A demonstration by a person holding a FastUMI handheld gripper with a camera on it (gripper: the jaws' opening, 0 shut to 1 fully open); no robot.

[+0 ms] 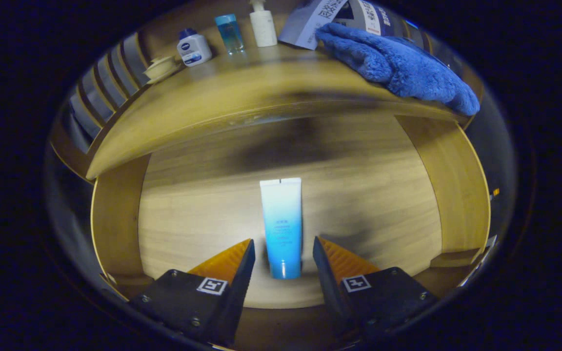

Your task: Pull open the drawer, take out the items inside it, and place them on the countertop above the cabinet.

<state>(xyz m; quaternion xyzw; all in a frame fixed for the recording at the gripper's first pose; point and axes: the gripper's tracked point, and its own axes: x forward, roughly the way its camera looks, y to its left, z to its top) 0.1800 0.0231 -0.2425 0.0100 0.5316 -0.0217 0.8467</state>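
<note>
The tongs (pixel 283 253) stand wide apart over the open drawer (pixel 359 195), gripping nothing. The tube (pixel 281 226) lies flat on the drawer floor, and its cap end sits between the two fingers (pixel 230 263) with a gap on each side, so neither finger touches it. Its crimped end points away from the tongs, toward the back of the drawer. The tube fades from white at the far end to blue at the cap.

The drawer is pulled out, and its wooden side walls curve up on either side of the fingers. A dark shadow falls across the floor beyond the tube and under the overhanging top.

Beyond the drawer, above and further off, runs the countertop (pixel 242 92). A blue towel (pixel 398 63) lies bunched on it beyond the right finger and droops a little over the front edge. Behind the towel stands a packet (pixel 310 19) with print on it, partly hidden by the towel. Straight ahead, far past the tube, stand a white pump bottle (pixel 263 24) and, just beside it, a clear blue bottle (pixel 230 31). Further toward the left finger's side sits a white jar (pixel 193 48) with a dark lid, and beyond that a small pale dish (pixel 160 67), which may be a cup; it is too blurred to tell. Slats (pixel 110 83) rise behind the dish at the counter's far side.
</note>
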